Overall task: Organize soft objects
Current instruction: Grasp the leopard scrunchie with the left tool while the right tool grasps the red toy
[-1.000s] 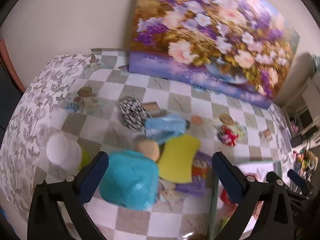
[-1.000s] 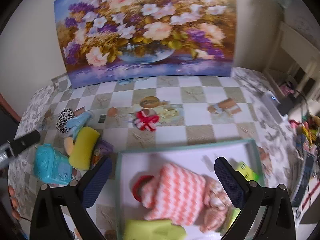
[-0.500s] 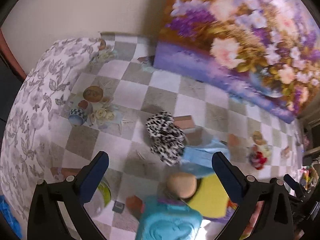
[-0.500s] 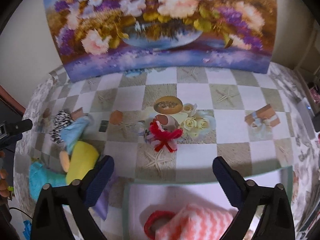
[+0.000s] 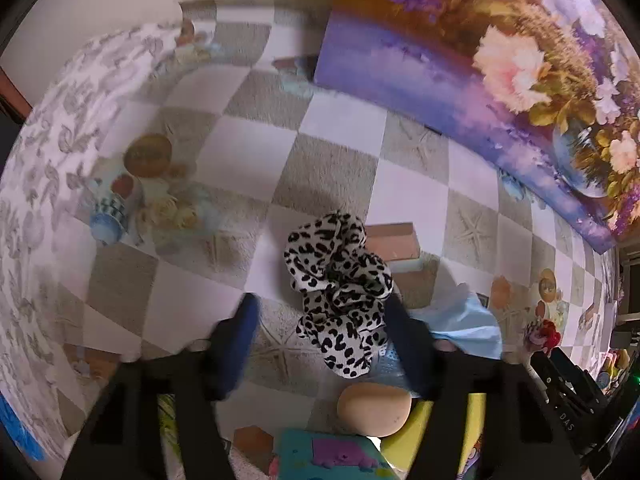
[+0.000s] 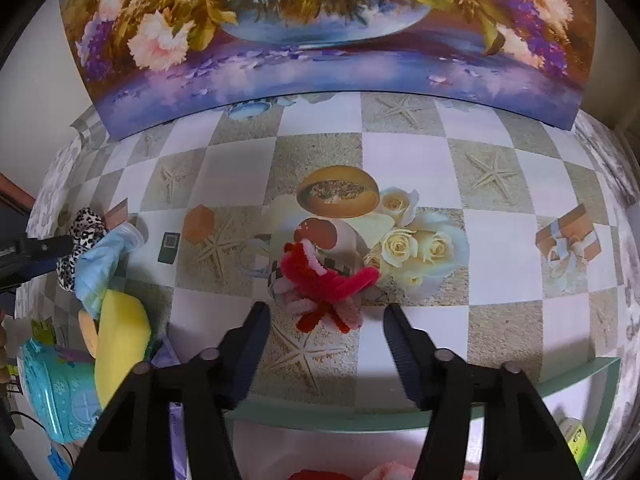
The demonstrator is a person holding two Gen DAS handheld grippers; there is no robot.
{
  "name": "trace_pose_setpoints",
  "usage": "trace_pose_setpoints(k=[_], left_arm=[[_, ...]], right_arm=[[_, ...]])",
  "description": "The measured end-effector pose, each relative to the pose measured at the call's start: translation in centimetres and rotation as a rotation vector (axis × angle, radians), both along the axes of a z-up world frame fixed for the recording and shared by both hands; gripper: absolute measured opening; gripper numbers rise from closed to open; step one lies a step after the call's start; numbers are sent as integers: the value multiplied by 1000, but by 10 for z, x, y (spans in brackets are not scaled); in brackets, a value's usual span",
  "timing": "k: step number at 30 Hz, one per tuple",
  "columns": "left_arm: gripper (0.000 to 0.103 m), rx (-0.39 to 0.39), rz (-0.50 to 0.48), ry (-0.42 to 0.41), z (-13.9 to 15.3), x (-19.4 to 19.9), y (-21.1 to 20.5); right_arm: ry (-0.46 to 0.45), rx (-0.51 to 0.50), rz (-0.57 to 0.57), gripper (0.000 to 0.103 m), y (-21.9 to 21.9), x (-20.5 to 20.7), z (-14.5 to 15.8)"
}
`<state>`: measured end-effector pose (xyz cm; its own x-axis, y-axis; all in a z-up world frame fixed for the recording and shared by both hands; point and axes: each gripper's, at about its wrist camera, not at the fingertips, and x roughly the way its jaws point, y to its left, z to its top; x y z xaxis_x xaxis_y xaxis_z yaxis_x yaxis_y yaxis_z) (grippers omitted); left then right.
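Note:
A black-and-white leopard-print scrunchie (image 5: 340,292) lies on the checked tablecloth (image 5: 224,152). My left gripper (image 5: 320,312) points down over it and its jaws are closing. The scrunchie sits between the fingers; the left pad stands clear of it and the right finger is at its edge. In the right wrist view, a red and pink fuzzy pipe-cleaner bow (image 6: 324,280) lies on the cloth just ahead of my right gripper (image 6: 328,314). That gripper's jaws are closing too, with the bow's near end between the tips and neither pad touching it.
Beside the scrunchie lie a light blue glove (image 5: 464,320), a beige round pad (image 5: 374,404), a yellow sponge (image 6: 120,336) and a teal plastic toy case (image 6: 56,392). A green-rimmed bin (image 6: 400,412) sits under the right gripper. A flower painting (image 6: 320,32) leans on the back wall.
Both grippers have come down and forward over the cloth and narrowed from wide open. The left one left the teal case for the scrunchie; the right one left the bin for the bow.

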<state>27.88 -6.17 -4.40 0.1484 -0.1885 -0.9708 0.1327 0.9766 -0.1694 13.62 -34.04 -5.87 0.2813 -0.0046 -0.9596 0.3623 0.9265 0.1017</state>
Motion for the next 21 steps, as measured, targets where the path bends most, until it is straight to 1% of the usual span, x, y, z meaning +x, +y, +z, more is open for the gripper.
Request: trace_pose_setpoints(k=[1, 2, 4, 6, 8, 10, 13, 17, 21], left_arm=[[53, -12, -2, 13, -3, 0, 0], [52, -23, -5, 26, -6, -1, -1], [42, -26, -11, 32, -9, -1, -3], [36, -30, -20, 42, -12, -2, -5], [33, -26, -23, 31, -12, -3, -6], [27, -20, -30, 16, -12, -4, -6], [22, -28, -23, -3, -11, -6, -6], [20, -39, -8, -47, -2, -9, -2], [20, -61, 19, -135, 24, -22, 4]], right_arm=[[0, 3, 4, 48, 0, 0, -1], [1, 8, 4, 44, 0, 0, -3], [3, 16, -1, 39, 0, -1, -5], [-3, 14, 2, 36, 0, -2, -5], [-8, 18, 4, 35, 0, -3, -4], [-16, 24, 3, 33, -1, -4, -4], [-22, 29, 2, 33, -1, -6, -3], [-37, 17, -1, 33, 0, -12, 5], [-77, 5, -10, 31, 0, -23, 23]])
